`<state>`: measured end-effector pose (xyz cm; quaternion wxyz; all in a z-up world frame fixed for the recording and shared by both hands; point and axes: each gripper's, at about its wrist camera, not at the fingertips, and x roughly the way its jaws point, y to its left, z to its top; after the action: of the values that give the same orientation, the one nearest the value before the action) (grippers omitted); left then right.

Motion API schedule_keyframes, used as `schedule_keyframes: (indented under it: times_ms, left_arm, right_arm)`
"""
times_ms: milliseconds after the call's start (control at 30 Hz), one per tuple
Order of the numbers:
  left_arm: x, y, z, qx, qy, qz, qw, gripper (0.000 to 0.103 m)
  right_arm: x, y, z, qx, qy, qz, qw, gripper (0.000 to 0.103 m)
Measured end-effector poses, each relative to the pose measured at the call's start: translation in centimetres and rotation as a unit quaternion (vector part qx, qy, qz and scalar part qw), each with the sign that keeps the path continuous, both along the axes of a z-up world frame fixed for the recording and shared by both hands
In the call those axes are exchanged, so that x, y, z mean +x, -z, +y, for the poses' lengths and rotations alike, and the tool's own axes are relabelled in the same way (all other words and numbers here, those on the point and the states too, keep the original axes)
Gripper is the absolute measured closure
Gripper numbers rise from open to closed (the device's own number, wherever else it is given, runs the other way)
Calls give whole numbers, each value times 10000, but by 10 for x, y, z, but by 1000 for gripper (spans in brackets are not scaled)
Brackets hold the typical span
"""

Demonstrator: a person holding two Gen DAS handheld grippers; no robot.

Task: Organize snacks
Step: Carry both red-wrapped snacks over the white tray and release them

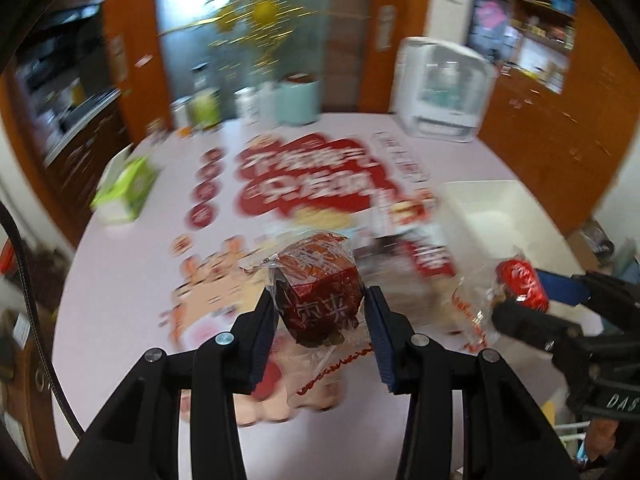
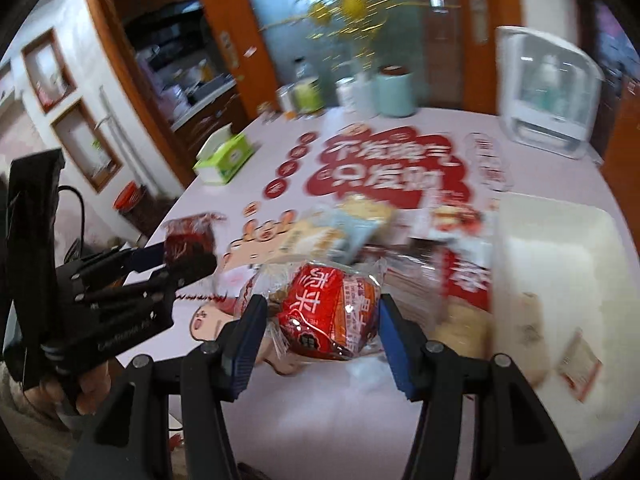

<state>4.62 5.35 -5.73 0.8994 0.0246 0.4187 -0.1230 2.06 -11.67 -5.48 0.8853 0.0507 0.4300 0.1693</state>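
Observation:
My left gripper (image 1: pixel 320 304) is shut on a dark red wrapped snack cake (image 1: pixel 320 288) and holds it above the pink printed table (image 1: pixel 120 264). My right gripper (image 2: pixel 320 312) is shut on a bright red wrapped snack cake (image 2: pixel 330 316), also lifted. Each gripper shows in the other's view: the right one (image 1: pixel 516 292) with its red snack (image 1: pixel 520 282) at the right, the left one (image 2: pixel 188 258) with its dark snack (image 2: pixel 188 238) at the left. A pile of snack packets (image 2: pixel 344 228) lies on the table behind. A white bin (image 2: pixel 560 264) at the right holds a few packets.
A green tissue box (image 2: pixel 226 158) sits at the table's left. A white appliance (image 2: pixel 548 88) and several jars and canisters (image 2: pixel 394 92) stand at the far edge. Wooden cabinets surround the table. The white bin also shows in the left wrist view (image 1: pixel 492 208).

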Motion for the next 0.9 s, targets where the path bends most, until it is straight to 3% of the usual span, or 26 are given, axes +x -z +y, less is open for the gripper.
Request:
schedule_keyframes:
  times_ms: [200,400,600,900]
  left_arm:
    - [-5,-26,-105,-6,636,-205,9978,60]
    - [-4,-43,-194,11,875,-370,9955,60]
    - [4,-52,-250,-11,818,-389,9959,60]
    - [20,-50,-297,317,738,-315,9963,60]
  right_arm:
    - [-28,-23,-93,-9,642,-377,9972,47]
    - [-41,-35,-175,-95,1163,-631,9912,46]
    - [-38,-35,-234,-254,1453,-579,9874,46]
    - [-27,-23,-269,-347,1415,-477,9882,46]
